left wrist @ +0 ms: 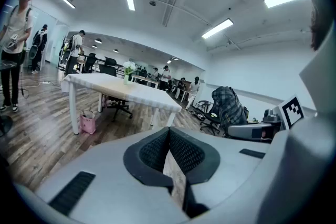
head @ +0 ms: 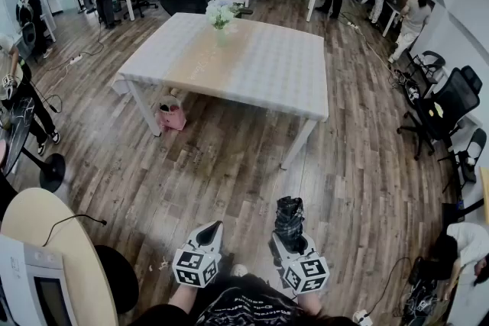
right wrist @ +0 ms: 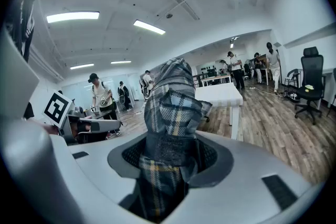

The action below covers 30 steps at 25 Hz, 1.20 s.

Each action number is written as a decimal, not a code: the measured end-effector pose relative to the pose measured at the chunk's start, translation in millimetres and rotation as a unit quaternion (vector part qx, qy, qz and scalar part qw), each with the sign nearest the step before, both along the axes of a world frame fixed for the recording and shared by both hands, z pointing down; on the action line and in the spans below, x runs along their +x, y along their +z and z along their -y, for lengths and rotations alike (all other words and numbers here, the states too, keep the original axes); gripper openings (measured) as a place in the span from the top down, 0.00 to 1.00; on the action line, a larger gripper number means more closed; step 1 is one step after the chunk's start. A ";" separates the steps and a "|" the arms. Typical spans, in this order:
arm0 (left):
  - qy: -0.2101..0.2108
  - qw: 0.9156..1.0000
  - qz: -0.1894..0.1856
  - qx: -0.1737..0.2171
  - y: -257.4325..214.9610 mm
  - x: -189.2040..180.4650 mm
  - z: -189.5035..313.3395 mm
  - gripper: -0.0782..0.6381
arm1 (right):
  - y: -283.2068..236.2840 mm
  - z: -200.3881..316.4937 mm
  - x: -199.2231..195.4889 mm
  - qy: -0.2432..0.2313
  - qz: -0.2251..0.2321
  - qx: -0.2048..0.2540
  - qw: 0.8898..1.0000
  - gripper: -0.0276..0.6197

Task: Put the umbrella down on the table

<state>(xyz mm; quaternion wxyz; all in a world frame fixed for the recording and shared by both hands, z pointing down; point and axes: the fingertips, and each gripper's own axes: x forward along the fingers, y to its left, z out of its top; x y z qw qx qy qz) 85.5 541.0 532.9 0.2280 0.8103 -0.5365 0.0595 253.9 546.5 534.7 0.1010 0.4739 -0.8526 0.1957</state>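
A folded plaid umbrella (head: 289, 211) sticks forward out of my right gripper (head: 289, 239), whose jaws are shut on its lower part. In the right gripper view the umbrella (right wrist: 170, 113) fills the space between the pads and hides what lies straight ahead. My left gripper (head: 215, 227) is beside it, shut with nothing in it; its tips (left wrist: 168, 129) meet. Both grippers are held low near the person's body. The table (head: 252, 61) with a pale checked cloth stands well ahead across the wooden floor, with a vase of flowers (head: 221, 16) at its far side.
A pink bag (head: 172, 117) sits under the table's left end. A round wooden table (head: 46, 240) with a device on it is at the near left. Office chairs (head: 451, 107) stand at the right. Several people stand around the room's edges.
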 end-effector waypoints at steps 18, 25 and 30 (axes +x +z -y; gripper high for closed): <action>0.045 0.998 0.023 0.022 -14.6 -34.5 88.6 0.86 | -9.5 79.7 -35.9 0.050 0.013 -0.001 0.999 0.62; 0.062 0.998 0.016 0.028 -21.4 -79.4 154.1 0.86 | -21.9 139.1 -77.4 0.068 0.011 0.012 0.998 0.62; 0.093 0.995 0.030 0.019 -7.9 -101.2 174.1 0.86 | -10.2 152.8 -108.7 0.081 0.018 0.006 0.997 0.61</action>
